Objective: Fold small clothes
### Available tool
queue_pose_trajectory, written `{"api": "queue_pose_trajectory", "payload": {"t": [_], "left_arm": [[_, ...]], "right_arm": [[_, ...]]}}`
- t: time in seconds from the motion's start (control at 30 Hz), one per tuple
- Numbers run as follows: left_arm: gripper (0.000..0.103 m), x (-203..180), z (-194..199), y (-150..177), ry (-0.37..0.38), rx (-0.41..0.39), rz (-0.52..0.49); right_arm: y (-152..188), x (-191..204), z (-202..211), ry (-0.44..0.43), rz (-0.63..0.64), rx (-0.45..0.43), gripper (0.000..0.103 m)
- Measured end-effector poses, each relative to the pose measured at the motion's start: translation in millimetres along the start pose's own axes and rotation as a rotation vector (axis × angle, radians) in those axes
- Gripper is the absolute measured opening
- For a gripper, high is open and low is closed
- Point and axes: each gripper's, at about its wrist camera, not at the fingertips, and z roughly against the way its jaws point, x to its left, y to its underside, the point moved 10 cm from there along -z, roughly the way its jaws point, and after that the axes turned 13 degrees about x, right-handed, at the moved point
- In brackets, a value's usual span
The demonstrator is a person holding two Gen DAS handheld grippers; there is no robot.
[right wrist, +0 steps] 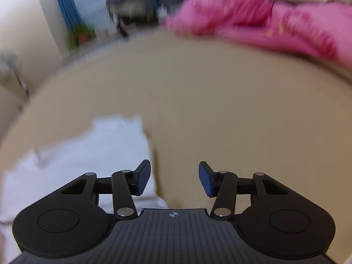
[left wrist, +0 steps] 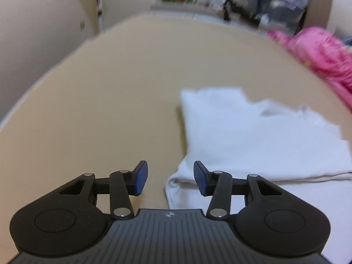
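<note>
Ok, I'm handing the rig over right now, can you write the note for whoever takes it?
Left gripper: open, holding nothing, above the near left corner of the white garment.
Right gripper: open, holding nothing, over the bare beige surface just right of the garment.
White garment lies on the surface between the two grippers, layered, apparently partly folded; the blur hides how far.
Pink fabric pile sits at the far right, untouched by either gripper.
Left to do: probably finish the white piece, then the pink pile.
</note>
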Motion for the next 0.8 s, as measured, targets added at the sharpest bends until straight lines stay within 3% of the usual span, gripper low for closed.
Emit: {"api": "queue_pose_trajectory", "payload": {"t": [0.1, 0.23, 0.37, 0.47, 0.6, 0.8], "left_arm": [[0.052, -1.6, 39.3, 7.3, -0.005, -0.056, -0.036], [0.046, 1.2, 84.8, 41.8, 0.035, -0.083, -0.037], [0.04, 3.6, 102.8, 105.9, 0.033, -0.037, -0.052], [0.037, -0.1, 108.0, 142.4, 0.039, 0.037, -0.051], [0.037, -6.9, 129.2, 160.7, 0.036, 0.003, -0.084], [0.037, -1.8, 140.4, 192.7, 0.038, 0.003, -0.046]], "right_arm": [[8.1, -3.7, 64.3, -0.047, 0.021, -0.107, 0.052], [52.4, -18.5, 124.0, -0.073, 0.025, -0.176, 0.052], [101.0, -51.3, 139.0, -0.082, -0.02, -0.102, 0.052], [130.0, -72.3, 139.5, -0.167, -0.145, -0.016, 0.052], [166.5, -87.0, 147.3, -0.204, -0.245, 0.047, 0.021], [174.9, -81.8, 151.8, -0.132, -0.193, 0.02, 0.017]]}}
